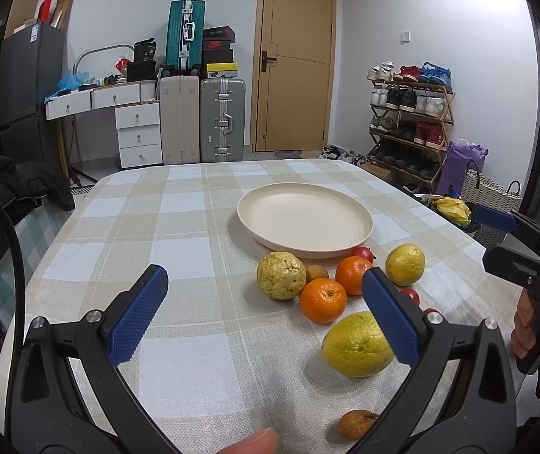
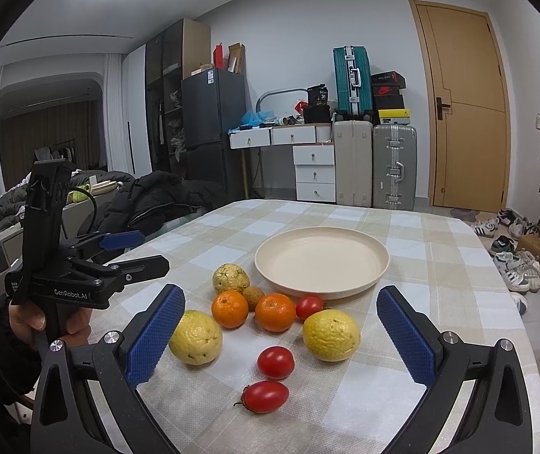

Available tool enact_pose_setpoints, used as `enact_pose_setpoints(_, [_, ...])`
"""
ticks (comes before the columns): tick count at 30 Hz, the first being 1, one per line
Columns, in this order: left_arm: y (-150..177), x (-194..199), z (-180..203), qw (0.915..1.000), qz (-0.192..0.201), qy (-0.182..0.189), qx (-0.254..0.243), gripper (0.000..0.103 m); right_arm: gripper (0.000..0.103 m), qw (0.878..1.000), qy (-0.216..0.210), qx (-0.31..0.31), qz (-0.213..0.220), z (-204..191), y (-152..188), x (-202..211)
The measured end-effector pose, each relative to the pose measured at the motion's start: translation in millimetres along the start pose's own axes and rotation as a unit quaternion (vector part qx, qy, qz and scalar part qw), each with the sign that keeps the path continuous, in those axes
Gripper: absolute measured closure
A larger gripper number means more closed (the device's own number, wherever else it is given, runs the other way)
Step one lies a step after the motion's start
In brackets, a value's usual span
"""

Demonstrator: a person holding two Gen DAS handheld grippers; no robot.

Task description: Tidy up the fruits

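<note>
Both tongs are spread wide and hold nothing. The left tongs [image 1: 266,314] hover low over the tabletop [image 1: 179,249], with a large yellow-green citrus [image 1: 357,344] just beside the right pad at about 4 o'clock. The right tongs [image 2: 281,335] are likewise held above the cloth, the fruit cluster lying between and beyond the pads. In the right wrist view, two plum tomatoes [image 2: 275,362] lie nearest, at 6 o'clock of the cluster; two yellow citrus [image 2: 330,335] flank them, and two mandarins [image 2: 230,309] sit behind, with a small brown fruit [image 2: 252,297] between them. A cracked, knobbly yellow fruit [image 2: 230,278] lies at 11 o'clock, a third tomato [image 2: 309,307] at 1 o'clock. The cream plate [image 2: 376,276] stands bare at 12 o'clock, just beyond the fruit.

The tomatoes are judged soft and smooth, liable to roll or bruise; a light grip across the widest part is advised. The citrus appear firmer and heavier, so a hold across the middle would be wanted.
</note>
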State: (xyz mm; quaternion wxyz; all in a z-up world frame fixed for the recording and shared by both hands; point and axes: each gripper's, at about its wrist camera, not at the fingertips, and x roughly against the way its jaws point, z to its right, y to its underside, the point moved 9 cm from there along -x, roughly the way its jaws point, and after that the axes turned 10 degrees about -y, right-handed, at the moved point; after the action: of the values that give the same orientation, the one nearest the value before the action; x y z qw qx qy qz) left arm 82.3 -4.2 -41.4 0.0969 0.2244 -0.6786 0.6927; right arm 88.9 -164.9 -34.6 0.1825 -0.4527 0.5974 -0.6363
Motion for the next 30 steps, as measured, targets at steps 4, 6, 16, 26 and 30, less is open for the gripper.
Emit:
enact_pose_setpoints(4, [-0.1, -0.1, -0.3, 1.0000, 0.001, 0.001, 0.000, 0.001, 0.000, 1.000, 0.000, 0.000, -0.003, -0.1, 0.8, -1.2])
enact_pose_setpoints(6, [-0.1, -0.2, -0.4, 1.0000, 0.000, 0.000, 0.000, 0.001, 0.000, 1.000, 0.000, -0.001, -0.003, 0.2, 1.3, -1.2])
enact_pose_setpoints(16, [0.3, -3.6, -0.9, 1.0000, -0.003, 0.001, 0.001, 0.001, 0.000, 1.000, 0.001, -0.001, -0.002, 1.5, 1.7, -1.1])
enact_pose_setpoints(26, [0.0, -4.0, -2.0, 1.0000, -0.003, 0.001, 0.000, 0.001, 0.000, 1.000, 0.000, -0.001, -0.004, 1.6, 2.2, -0.9])
enact_pose_setpoints(30, [-0.3, -4.4, -1.7, 1.0000, -0.002, 0.001, 0.002, 0.001, 0.000, 1.000, 0.000, -0.001, -0.004, 2.4, 2.1, -0.8])
